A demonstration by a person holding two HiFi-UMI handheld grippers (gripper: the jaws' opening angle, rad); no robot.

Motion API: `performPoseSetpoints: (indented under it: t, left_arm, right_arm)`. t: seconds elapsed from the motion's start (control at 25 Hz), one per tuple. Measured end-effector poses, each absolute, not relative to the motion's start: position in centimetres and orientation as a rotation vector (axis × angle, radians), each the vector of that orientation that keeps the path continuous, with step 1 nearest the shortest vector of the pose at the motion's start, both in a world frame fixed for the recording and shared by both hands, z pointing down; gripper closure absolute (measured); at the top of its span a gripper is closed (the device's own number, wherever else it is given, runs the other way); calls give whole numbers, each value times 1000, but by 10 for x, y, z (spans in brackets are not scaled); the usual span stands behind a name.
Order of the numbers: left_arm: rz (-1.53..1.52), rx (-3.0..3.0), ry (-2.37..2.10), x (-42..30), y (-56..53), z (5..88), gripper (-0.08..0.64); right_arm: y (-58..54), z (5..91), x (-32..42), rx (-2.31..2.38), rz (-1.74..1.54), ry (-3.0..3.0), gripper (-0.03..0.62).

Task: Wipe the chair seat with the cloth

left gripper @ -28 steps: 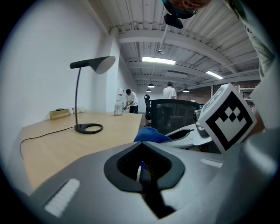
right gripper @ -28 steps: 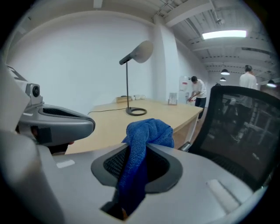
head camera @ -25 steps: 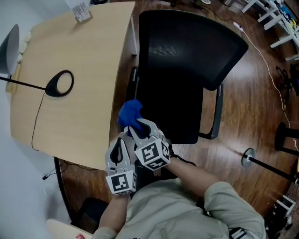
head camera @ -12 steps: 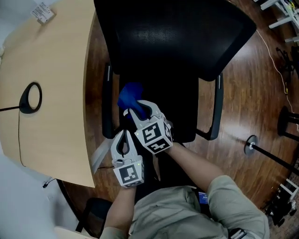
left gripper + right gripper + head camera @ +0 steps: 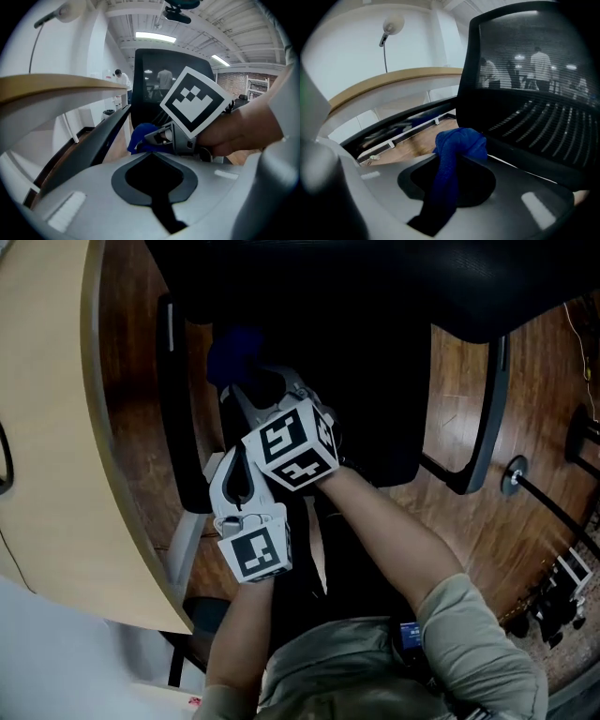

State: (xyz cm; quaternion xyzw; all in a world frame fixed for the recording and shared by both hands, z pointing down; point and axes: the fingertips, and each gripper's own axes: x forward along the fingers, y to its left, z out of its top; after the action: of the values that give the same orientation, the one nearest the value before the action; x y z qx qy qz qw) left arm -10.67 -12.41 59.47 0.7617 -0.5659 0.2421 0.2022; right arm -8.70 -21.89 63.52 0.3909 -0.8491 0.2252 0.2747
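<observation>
One black mesh-backed office chair (image 5: pixel 384 399) with two armrests, the table-side armrest (image 5: pixel 178 399) and the other armrest (image 5: pixel 489 409). One blue cloth (image 5: pixel 457 147). Two claws, the left claw (image 5: pixel 234 454) and the right claw (image 5: pixel 248 382). Two marker cubes, the left cube (image 5: pixel 255 554) and the right cube (image 5: pixel 286 446). One wood-topped table (image 5: pixel 56 427). One desk lamp (image 5: pixel 391 26). One round-footed stand (image 5: pixel 511 476) on the one wooden floor (image 5: pixel 459 381).
</observation>
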Motion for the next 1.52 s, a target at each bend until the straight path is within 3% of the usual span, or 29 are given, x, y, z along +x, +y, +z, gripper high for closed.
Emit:
performPoseSetpoints:
  t: [0.36, 0.6, 1.32, 1.52]
  left_arm:
    - [694, 2123, -1542, -104, -145, 645, 557]
    - [723, 2147, -1498, -92, -152, 647, 557]
    - [725, 2397, -1206, 61, -141, 612, 557]
    - [732, 2408, -1157, 84, -134, 621, 557]
  right_arm:
    - [-247, 701, -89, 1080, 630, -2247, 509]
    - [-255, 701, -54, 1168, 648, -2189, 509]
    - [-187, 683, 233, 1721, 819, -1687, 509]
    - [-159, 693, 282, 1824, 872, -1552, 509]
